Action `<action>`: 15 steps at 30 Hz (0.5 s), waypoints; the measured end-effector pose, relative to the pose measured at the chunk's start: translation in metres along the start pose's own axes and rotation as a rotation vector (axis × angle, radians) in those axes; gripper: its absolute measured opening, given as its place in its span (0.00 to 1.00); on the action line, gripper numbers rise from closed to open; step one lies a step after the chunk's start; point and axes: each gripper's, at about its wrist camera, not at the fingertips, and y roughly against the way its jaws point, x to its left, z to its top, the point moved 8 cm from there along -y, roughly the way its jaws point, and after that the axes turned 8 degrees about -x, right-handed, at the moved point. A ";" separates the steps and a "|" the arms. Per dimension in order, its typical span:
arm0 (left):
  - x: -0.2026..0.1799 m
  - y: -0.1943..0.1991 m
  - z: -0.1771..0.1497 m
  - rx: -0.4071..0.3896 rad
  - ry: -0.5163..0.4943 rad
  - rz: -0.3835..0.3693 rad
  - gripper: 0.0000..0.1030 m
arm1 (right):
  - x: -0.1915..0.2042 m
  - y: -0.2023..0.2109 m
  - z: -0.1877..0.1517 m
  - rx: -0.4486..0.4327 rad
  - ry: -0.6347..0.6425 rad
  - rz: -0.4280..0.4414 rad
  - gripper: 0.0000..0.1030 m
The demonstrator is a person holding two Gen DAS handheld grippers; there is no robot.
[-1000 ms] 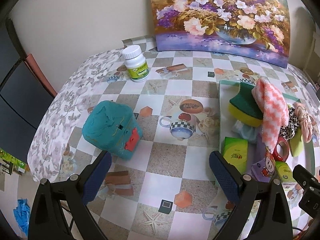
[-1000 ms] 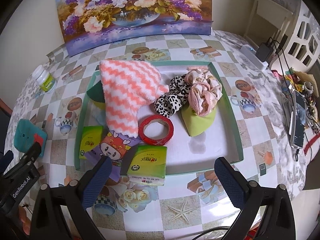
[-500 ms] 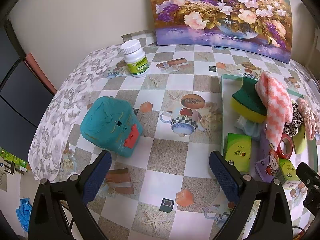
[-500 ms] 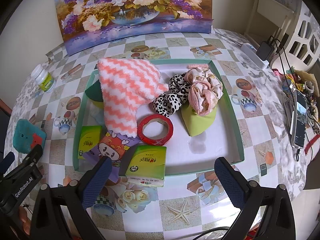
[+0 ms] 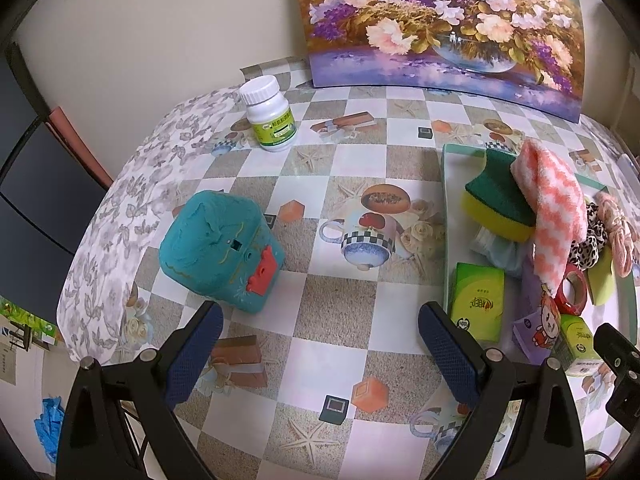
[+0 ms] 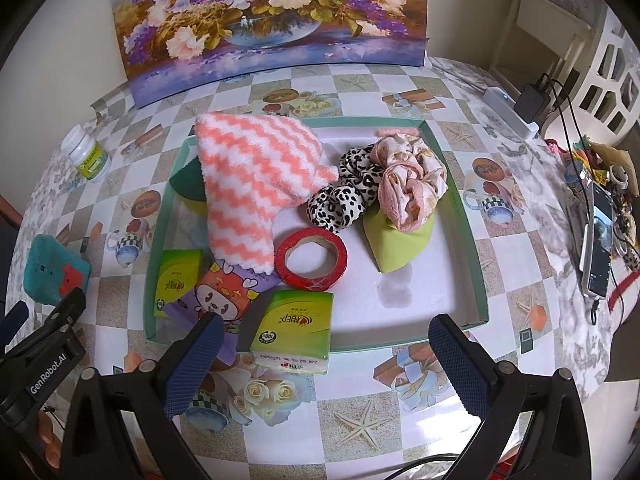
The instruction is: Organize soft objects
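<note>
A green-rimmed tray (image 6: 460, 208) holds a pink-and-white zigzag cloth (image 6: 252, 184), a leopard scrunchie (image 6: 344, 196), a pink scrunchie (image 6: 408, 184), a green pouch (image 6: 396, 244), a red tape roll (image 6: 312, 258), a green-yellow sponge (image 5: 496, 204) and tissue packs (image 6: 294, 326). A teal soft cube (image 5: 220, 248) with a red tab sits on the table left of the tray. My left gripper (image 5: 320, 354) is open, just near of the cube. My right gripper (image 6: 326, 364) is open at the tray's near edge, over a green tissue pack.
A white pill bottle (image 5: 270, 114) stands at the back left. A flower painting (image 6: 272, 20) leans on the wall. A power strip, charger (image 6: 530, 98) and phone (image 6: 600, 240) lie at the right. The table's left edge (image 5: 100, 240) drops off beside the cube.
The left wrist view has shifted slightly, so the teal cube and bottle sit a little higher and more central. The right view is nearly unchanged. Both grippers stay open.
</note>
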 end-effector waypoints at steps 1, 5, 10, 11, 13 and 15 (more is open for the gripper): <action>0.000 0.000 0.001 0.001 -0.002 -0.001 0.95 | 0.000 0.000 0.000 0.001 0.002 -0.001 1.00; 0.001 -0.001 0.000 0.003 -0.005 -0.002 0.95 | 0.001 -0.001 0.000 0.003 0.006 -0.002 1.00; 0.001 -0.002 0.000 0.007 -0.007 -0.002 0.95 | 0.001 -0.001 0.000 0.004 0.011 -0.002 1.00; 0.001 -0.002 0.000 0.007 -0.008 -0.002 0.95 | 0.001 -0.002 -0.001 0.005 0.012 -0.002 1.00; 0.001 -0.002 -0.001 0.008 -0.008 -0.002 0.95 | 0.002 -0.002 -0.001 0.007 0.017 -0.002 1.00; 0.001 -0.002 -0.001 0.008 -0.008 -0.002 0.95 | 0.002 -0.002 -0.001 0.008 0.020 -0.003 1.00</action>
